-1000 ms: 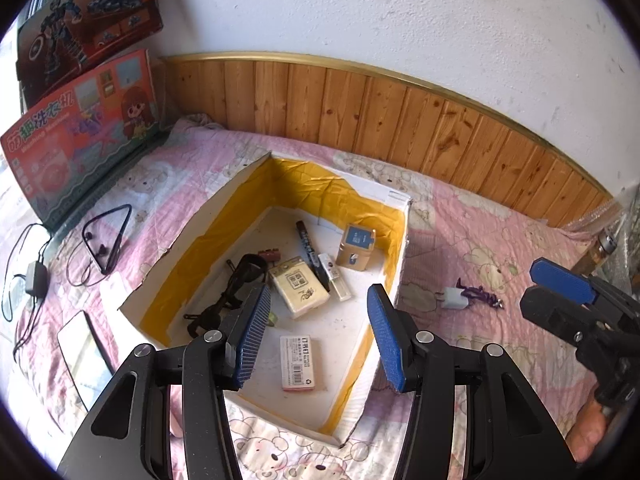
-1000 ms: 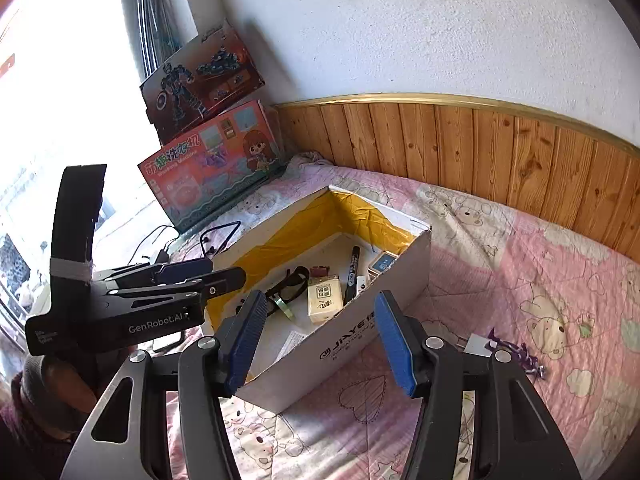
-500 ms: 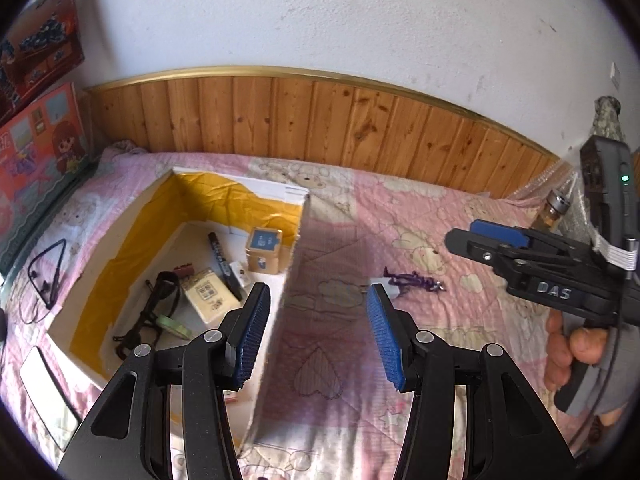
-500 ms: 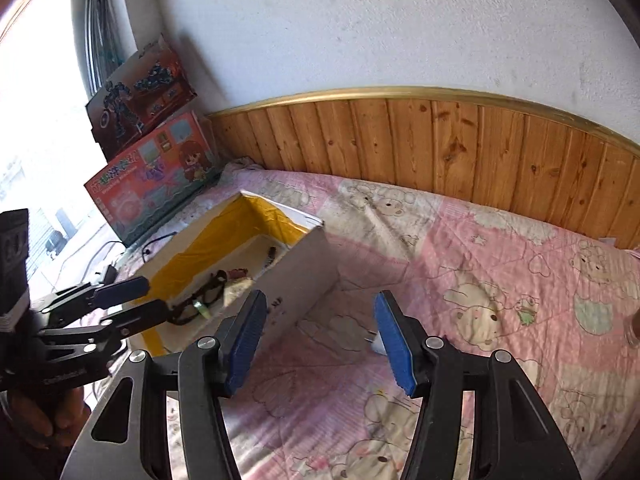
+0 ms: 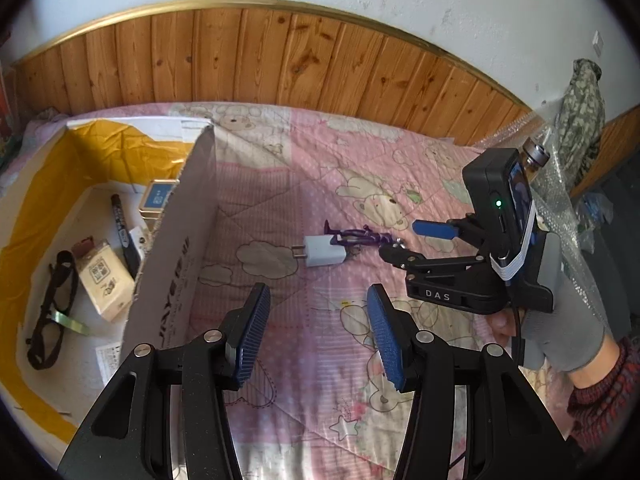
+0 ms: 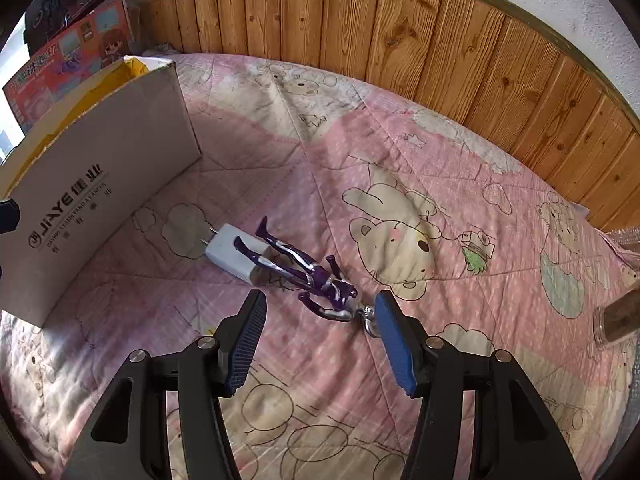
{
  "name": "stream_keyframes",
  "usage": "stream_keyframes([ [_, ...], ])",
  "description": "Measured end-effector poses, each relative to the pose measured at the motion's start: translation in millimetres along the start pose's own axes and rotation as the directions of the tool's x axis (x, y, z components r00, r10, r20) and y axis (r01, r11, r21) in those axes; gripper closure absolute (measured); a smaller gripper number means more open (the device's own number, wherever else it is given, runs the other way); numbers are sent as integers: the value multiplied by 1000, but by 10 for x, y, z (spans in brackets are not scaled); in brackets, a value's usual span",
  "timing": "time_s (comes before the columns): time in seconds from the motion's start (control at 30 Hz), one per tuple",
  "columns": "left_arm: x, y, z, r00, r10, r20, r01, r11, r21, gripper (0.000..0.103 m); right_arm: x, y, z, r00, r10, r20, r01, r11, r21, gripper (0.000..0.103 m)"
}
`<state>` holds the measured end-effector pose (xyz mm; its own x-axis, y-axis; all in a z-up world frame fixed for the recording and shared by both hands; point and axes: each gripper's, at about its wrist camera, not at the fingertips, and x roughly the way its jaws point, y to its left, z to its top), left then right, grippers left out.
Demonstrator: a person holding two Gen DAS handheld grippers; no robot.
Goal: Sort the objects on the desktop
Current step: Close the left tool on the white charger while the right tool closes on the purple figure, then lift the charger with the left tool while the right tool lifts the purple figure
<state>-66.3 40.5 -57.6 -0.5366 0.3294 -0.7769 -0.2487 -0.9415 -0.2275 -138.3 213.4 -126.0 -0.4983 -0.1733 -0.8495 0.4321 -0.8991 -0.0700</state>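
Note:
A white plug adapter [image 6: 234,254] lies on the pink quilt, and a purple figure keychain [image 6: 308,276] rests partly across it. My right gripper [image 6: 320,334] hovers open just short of the keychain, whose metal ring [image 6: 370,322] lies by the right finger. In the left wrist view the adapter [image 5: 324,251] and keychain [image 5: 360,237] lie ahead of my open left gripper [image 5: 316,332], with the right gripper [image 5: 404,242] reaching in from the right. The white cardboard box [image 5: 176,264] with yellow lining stands to the left, holding glasses [image 5: 52,304], a marker [image 5: 122,224] and small boxes.
A wood-panelled wall [image 6: 400,36] runs behind the bed. Toy boxes [image 6: 60,52] lean at the far left. A jar [image 6: 616,320] stands at the quilt's right edge beside bubble wrap [image 5: 568,216]. A gloved hand [image 5: 560,320] holds the right gripper.
Both grippers have swung right, away from the box, and dropped toward the adapter and keychain. The right gripper now sits close over the keychain. Both stay open.

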Motion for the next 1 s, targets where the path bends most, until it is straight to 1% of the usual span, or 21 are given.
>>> stream_keyframes([
  [0.07, 196, -9, 12, 999, 12, -33, -12, 1000, 1, 50, 112, -47, -40, 1000, -13, -9, 12, 1000, -14, 40],
  [0.2, 469, -53, 68, 998, 31, -60, -30, 999, 15, 50, 288, -79, -88, 1000, -22, -16, 21, 998, -55, 40],
  [0.4, 786, -98, 136, 996, 28, -90, -28, 1000, 3, 50, 453, -71, -93, 999, 23, 25, -20, 995, -94, 40],
  [0.43, 837, -114, 151, 995, 29, -92, -28, 1000, 4, 50, 463, -80, -86, 999, 36, 30, -33, 996, -89, 41],
  [0.47, 895, -132, 169, 995, 27, -95, -27, 1000, 4, 50, 463, -74, -61, 998, 55, 24, -52, 996, -77, 46],
  [0.5, 959, -148, 185, 994, 30, -102, -30, 1000, 5, 50, 474, -100, -23, 997, 80, 16, -79, 995, -64, 61],
  [0.53, 1014, -161, 192, 994, 36, -107, -36, 999, 6, 50, 467, -127, 4, 996, 90, 7, -89, 995, -50, 68],
  [0.6, 1139, -178, 212, 992, 47, -119, -48, 999, 1, 50, 464, -205, 62, 995, 103, -19, -103, 995, -6, 74],
  [0.63, 1193, -181, 219, 991, 49, -126, -50, 999, -6, 50, 448, -268, 75, 992, 125, -24, -124, 992, 33, 82],
  [0.67, 1245, -184, 233, 990, 48, -130, -50, 999, -17, 50, 441, -343, 85, 988, 150, -32, -147, 986, 76, 84],
  [0.73, 1333, -191, 257, 990, 40, -136, -45, 998, -37, 49, 435, -489, 78, 983, 180, -41, -172, 973, 152, 84],
  [0.8, 1430, -214, 255, 987, 59, -147, -66, 997, -40, 47, 463, -598, 66, 976, 215, -47, -201, 958, 203, 84],
  [0.87, 1529, -220, 240, 983, 81, -164, -89, 995, -43, 47, 507, -660, 45, 968, 246, -48, -227, 943, 243, 84],
  [0.9, 1536, -239, 243, 985, 95, -143, -101, 994, -33, 45, 514, -680, 27, 965, 259, -45, -240, 936, 257, 84],
  [0.97, 1548, -263, 263, 985, 110, -131, -113, 993, -18, 44, 521, -711, 10, 959, 281, -37, -260, 924, 280, 84],
  [1.0, 1550, -255, 274, 987, 103, -122, -106, 994, -21, 45, 541, -723, 27, 957, 288, -35, -266, 919, 291, 84],
])
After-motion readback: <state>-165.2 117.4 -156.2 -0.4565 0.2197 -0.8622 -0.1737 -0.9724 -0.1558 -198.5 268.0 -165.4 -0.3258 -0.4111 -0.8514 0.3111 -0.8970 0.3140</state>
